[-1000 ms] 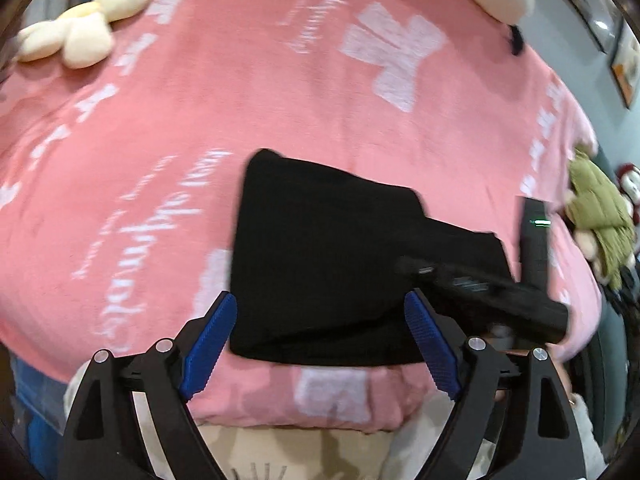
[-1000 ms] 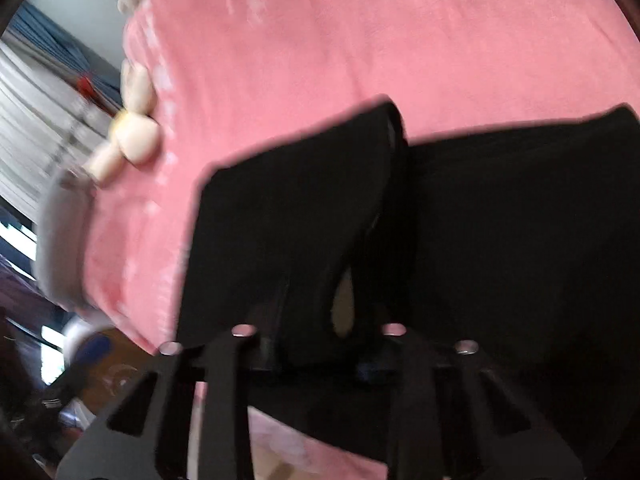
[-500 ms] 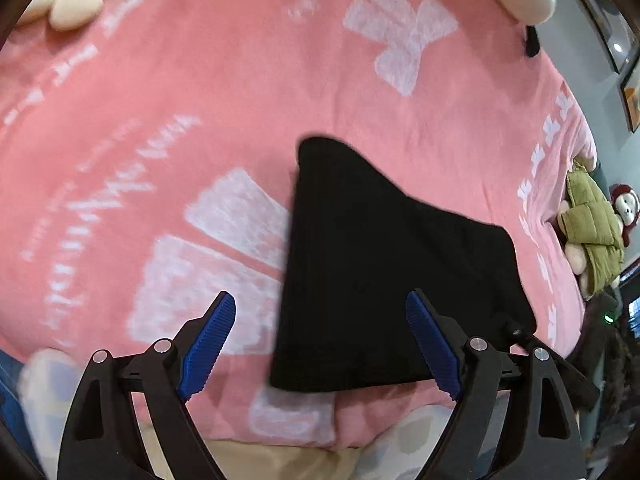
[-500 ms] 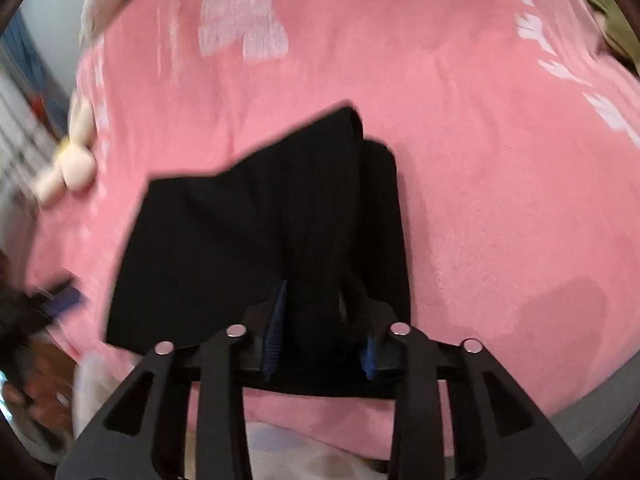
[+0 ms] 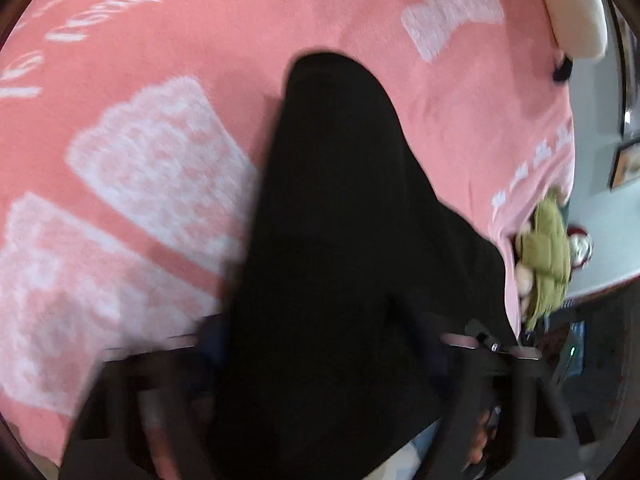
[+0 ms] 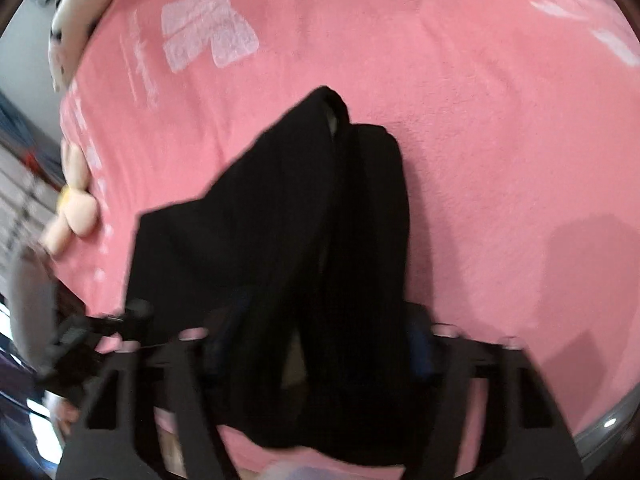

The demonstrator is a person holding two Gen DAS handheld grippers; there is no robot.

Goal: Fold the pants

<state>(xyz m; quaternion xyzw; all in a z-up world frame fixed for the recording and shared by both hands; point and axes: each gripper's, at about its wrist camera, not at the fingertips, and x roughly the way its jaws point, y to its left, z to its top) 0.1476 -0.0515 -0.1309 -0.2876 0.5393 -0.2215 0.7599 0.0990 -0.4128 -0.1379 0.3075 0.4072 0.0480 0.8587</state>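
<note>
Nearest the left wrist camera, the left gripper point(image 5: 324, 344) sits low in a blurred frame with the black pants point(image 5: 340, 240) bunched thickly between its two fingers; its jaws have just been closing, and the cloth fills the whole gap, so it reads as clamped on the pants' near edge. In the right wrist view the right gripper point(image 6: 316, 344) likewise has a doubled ridge of the pants point(image 6: 280, 240) packed between its blue pads point(image 6: 420, 344), the fabric rising in a hump from the jaws; its jaws opened partway a moment ago and now stand pressed against that wide fold, gripping it. At the left edge of that view the left gripper point(image 6: 80, 340) shows as a dark blur at the pants' other near corner.

Beyond the fingers the pants lie folded on the pink blanket point(image 5: 160, 40), near its front edge, tapering to a rounded point farther in. White bow and lettering prints mark the blanket around them. A cream plush toy point(image 6: 74, 208) rests at the blanket's left side in the right view; a green plush toy point(image 5: 548, 256) sits off the right edge in the left view. Farthest off, a cream pillow point(image 5: 572, 12) lies at the top corner
</note>
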